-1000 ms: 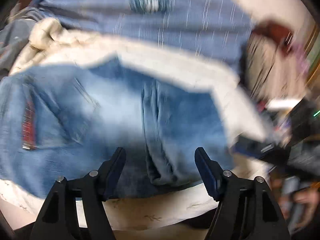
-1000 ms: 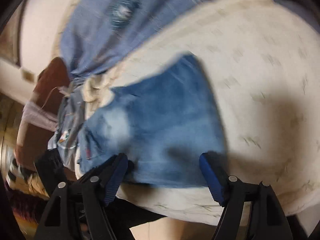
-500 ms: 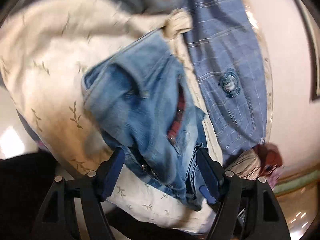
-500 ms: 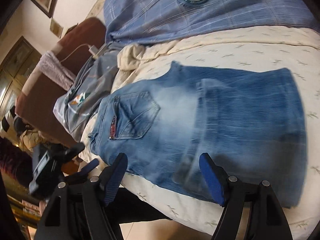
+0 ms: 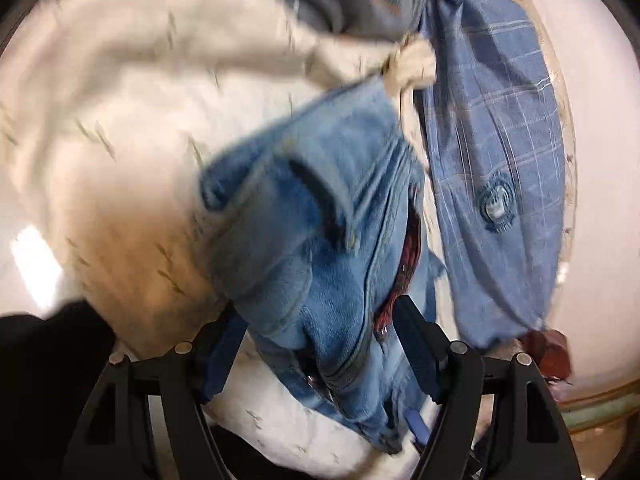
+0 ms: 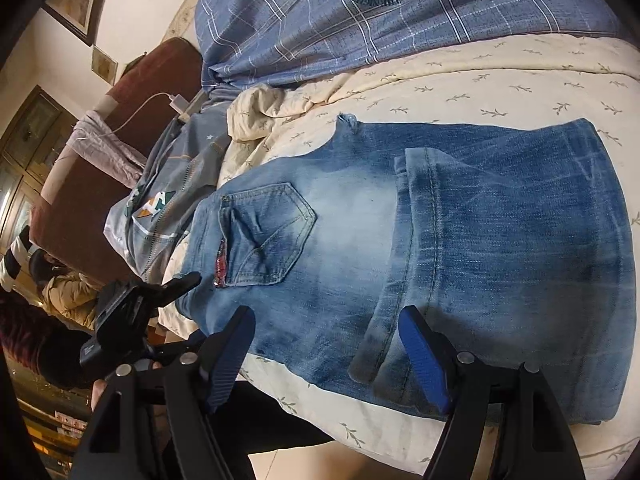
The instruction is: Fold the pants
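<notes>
Left gripper [image 5: 320, 344] gapes wide, waistband end of the folded jeans [image 5: 320, 240] between its fingers; right gripper [image 6: 326, 344] spread too, above the jeans' near edge. Beyond them, leaf-print cream quilt [image 6: 500, 84], then plaid blue bedding [image 6: 320, 32].

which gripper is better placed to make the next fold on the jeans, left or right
Probably the left. The left gripper is open with the jeans' waistband end bunched between its fingers, ready to close and carry over. The right gripper is open too, but hangs over the flat near edge with nothing raised to pinch.
</notes>
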Available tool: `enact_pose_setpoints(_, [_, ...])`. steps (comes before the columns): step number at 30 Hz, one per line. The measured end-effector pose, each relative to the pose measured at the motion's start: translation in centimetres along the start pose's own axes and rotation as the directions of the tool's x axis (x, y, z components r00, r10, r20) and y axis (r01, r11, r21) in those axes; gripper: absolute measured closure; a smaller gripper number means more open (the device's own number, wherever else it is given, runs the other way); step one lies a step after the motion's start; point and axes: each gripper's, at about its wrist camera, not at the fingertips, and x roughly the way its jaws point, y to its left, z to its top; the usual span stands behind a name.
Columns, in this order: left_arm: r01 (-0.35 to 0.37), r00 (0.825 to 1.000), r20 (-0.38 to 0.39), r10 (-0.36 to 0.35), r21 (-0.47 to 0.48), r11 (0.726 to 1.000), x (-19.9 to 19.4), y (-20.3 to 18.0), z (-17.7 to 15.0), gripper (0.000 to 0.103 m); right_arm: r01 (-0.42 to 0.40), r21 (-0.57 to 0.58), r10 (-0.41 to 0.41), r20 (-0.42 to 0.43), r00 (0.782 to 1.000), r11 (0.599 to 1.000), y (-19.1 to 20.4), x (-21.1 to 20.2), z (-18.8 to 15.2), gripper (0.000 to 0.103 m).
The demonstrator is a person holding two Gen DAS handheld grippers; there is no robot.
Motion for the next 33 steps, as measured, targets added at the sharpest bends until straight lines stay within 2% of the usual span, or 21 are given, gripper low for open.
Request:
enact_pose_setpoints(3, [-0.034, 0.998, 0.059, 0.033, 0.019, 0.999, 0.1, -1.1, 0.6, 0.026, 0.007, -0.013, -0.007, 0.003, 1.000, 1.000, 0.1, -0.1, 0.2, 0.026])
enact_pose_setpoints(6, [-0.068, 0.998, -0.008, 0.068, 0.012, 0.998, 1.9, -0.6, 1.1, 0.026, 0.015, -0.013, -0.015, -0.004, 1.000, 1.000, 0.1, 0.4, 0.4, 0.026])
enact_pose_setpoints(7, [-0.059, 0.998, 0.004, 0.060, -0.015, 0.998, 1.9, -0.4, 1.3, 0.026, 0.013, -0.010, -0.013, -0.006, 1.000, 1.000, 0.1, 0.5, 0.5, 0.026])
enact_pose_setpoints(9, [-0.079, 0.995, 0.054, 0.081, -0.043, 0.996, 0.8, 0.0, 1.5, 0.026, 0.010, -0.018, -0.010, -0.007, 1.000, 1.000, 0.4, 0.7, 0.5, 0.026])
enact_pose_setpoints(12, [-0.139, 0.977, 0.155, 0.146, -0.054, 0.989, -1.2, 0.7, 1.9, 0.025, 0.017, -0.042, -0.018, -0.012, 1.000, 0.999, 0.8, 0.8, 0.5, 0.026])
enact_pose_setpoints(13, [-0.139, 0.979, 0.145, 0.146, -0.057, 0.989, -1.1, 1.2, 2.1, 0.025, 0.018, -0.042, -0.018, -0.014, 1.000, 0.999, 0.8, 0.9, 0.5, 0.026])
enact_pose_setpoints(15, [-0.129, 0.988, 0.077, 0.133, -0.056, 0.990, 0.0, 1.4, 2.4, 0.026, 0.013, -0.028, -0.013, -0.012, 1.000, 1.000, 0.5, 1.0, 0.6, 0.026])
enact_pose_setpoints(17, [-0.121, 0.989, 0.083, 0.124, -0.041, 0.992, -0.1, 1.1, 2.6, 0.026, 0.008, -0.019, -0.008, -0.013, 1.000, 1.000, 0.5, 1.2, 0.6, 0.026])
enact_pose_setpoints(19, [-0.109, 0.991, 0.073, 0.111, -0.025, 0.994, 0.2, 0.6, 2.9, 0.044, 0.007, -0.023, -0.007, -0.014, 1.000, 1.000, 0.5, 1.4, 0.6, 0.026])
enact_pose_setpoints(20, [-0.125, 0.989, 0.071, 0.126, -0.023, 0.992, 0.2, 0.6, 3.1, 0.053, 0.009, -0.029, -0.010, -0.017, 1.000, 1.000, 0.6, 1.5, 0.5, 0.026])
enact_pose_setpoints(22, [-0.128, 0.989, 0.065, 0.129, -0.011, 0.992, 0.3, 0.6, 3.5, 0.060, 0.012, -0.036, -0.013, -0.018, 1.000, 0.999, 0.7, 1.5, 0.5, 0.026])
enact_pose_setpoints(24, [-0.146, 0.986, 0.087, 0.142, 0.042, 0.988, 0.1, -0.2, 3.3, 0.069, 0.014, -0.037, -0.015, -0.015, 1.000, 0.999, 0.7, 1.5, 0.7, 0.026])
enact_pose_setpoints(29, [-0.188, 0.975, 0.149, 0.165, 0.156, 0.970, -0.8, -2.3, 2.5, 0.073, 0.002, -0.021, -0.002, -0.011, 1.000, 1.000, 0.8, 1.4, 1.7, 0.026])
enact_pose_setpoints(30, [-0.196, 0.973, 0.155, 0.170, 0.170, 0.966, -0.8, -2.5, 2.4, 0.073, -0.029, -0.004, 0.029, -0.005, 1.000, 1.000, 0.9, 1.3, 2.1, 0.026])
enact_pose_setpoints(32, [-0.211, 0.970, 0.165, 0.179, 0.196, 0.958, -0.9, -3.0, 2.2, 0.073, -0.159, 0.069, 0.159, 0.007, 0.987, 0.985, 1.0, 1.5, 3.0, 0.026])
enact_pose_setpoints(33, [-0.217, 0.968, 0.171, 0.183, 0.211, 0.953, -1.0, -3.3, 2.2, 0.073, -0.182, 0.092, 0.183, -0.003, 0.983, 0.979, 0.9, 2.1, 3.2, 0.026])
